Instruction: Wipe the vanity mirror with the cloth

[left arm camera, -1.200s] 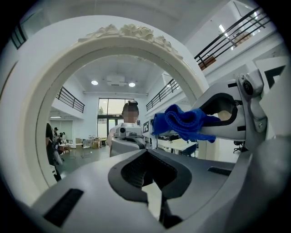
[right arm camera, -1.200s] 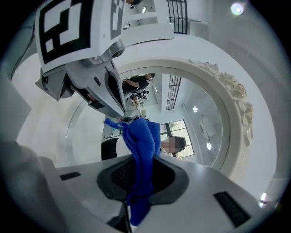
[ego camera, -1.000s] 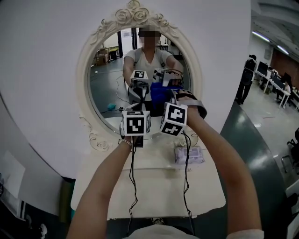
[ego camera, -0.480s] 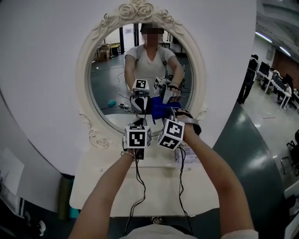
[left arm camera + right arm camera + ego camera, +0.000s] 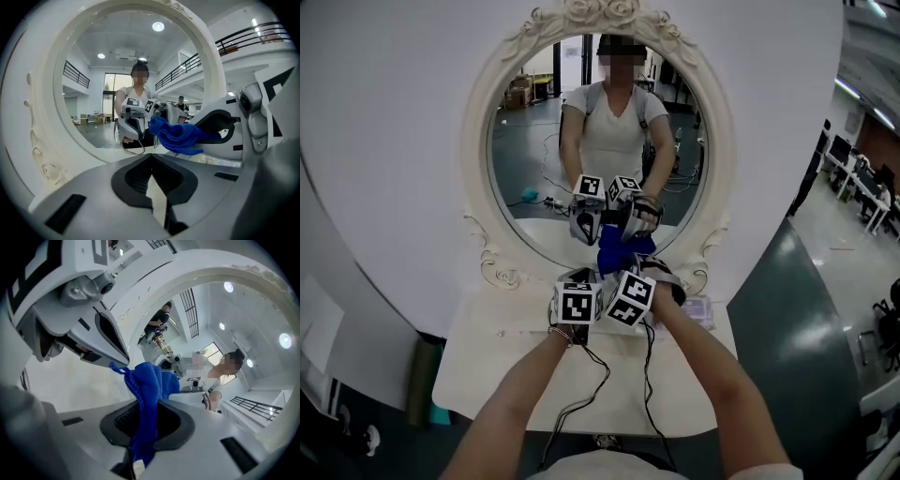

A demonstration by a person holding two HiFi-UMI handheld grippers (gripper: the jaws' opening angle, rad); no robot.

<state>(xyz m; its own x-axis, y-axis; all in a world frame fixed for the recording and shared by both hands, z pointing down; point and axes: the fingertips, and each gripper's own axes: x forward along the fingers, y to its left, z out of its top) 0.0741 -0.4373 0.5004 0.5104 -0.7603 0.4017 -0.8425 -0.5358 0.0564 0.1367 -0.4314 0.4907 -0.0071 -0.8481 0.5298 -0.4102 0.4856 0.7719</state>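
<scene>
- Right now the blue cloth (image 5: 147,394) is sitting clamped in the right gripper (image 5: 145,427), its jaws closing on the lower folds while the rest is bunching up above the pads.
- From the head view the cloth (image 5: 619,262) is meeting its own reflection low on the glass of the vanity mirror (image 5: 525,169), just above the bottom of the frame (it looks to be touching, but actual contact is hard to confirm).
- The right gripper (image 5: 630,272) is pointing at the glass, with its marker cube facing the camera.
- The left gripper (image 5: 579,279) is hovering just beside the right one, almost touching it, and aiming at the same low patch of mirror.
- The left gripper (image 5: 152,176) is holding nothing, its jaws sitting together with only a thin slit showing between them; the cloth (image 5: 180,136) is hanging ahead and to its right.
- The ornate white frame (image 5: 478,187) is curving around both grippers, with scrollwork at its lower left.
- The glass is reflecting the person, both grippers and a large hall behind.
- Black cables (image 5: 581,375) are trailing from the grippers across the white table (image 5: 487,375).
- A pale packet (image 5: 701,309) is lying on the table to the right, partly hidden behind the right arm.
</scene>
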